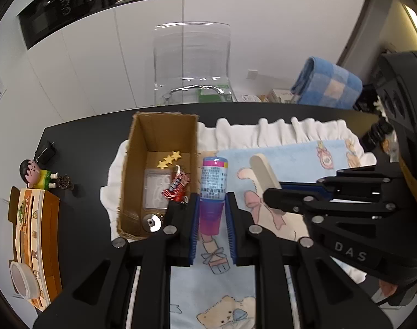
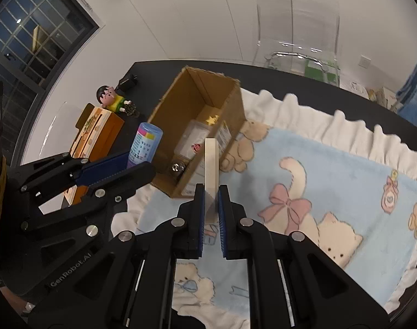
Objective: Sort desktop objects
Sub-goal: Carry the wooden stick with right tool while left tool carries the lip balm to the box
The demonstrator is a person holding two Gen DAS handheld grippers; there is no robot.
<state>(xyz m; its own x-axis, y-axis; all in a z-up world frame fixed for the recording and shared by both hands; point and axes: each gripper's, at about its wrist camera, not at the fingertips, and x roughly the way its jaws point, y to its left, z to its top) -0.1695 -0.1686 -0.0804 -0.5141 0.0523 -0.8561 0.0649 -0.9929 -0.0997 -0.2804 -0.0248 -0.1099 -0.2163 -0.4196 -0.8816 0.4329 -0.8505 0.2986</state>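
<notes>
Left gripper (image 1: 212, 208) clamps a tube (image 1: 214, 181); right gripper (image 2: 210, 205) pinches a stick (image 2: 211, 164) (its thin edge only here) beside the box (image 2: 197, 115).

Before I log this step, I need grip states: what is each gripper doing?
Left gripper: closed on the purple tube.
Right gripper: closed on the pale flat stick.

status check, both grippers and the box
Left gripper shut on purple tube. Right gripper shut on beige stick. Cardboard box open, nothing blocking.
</notes>
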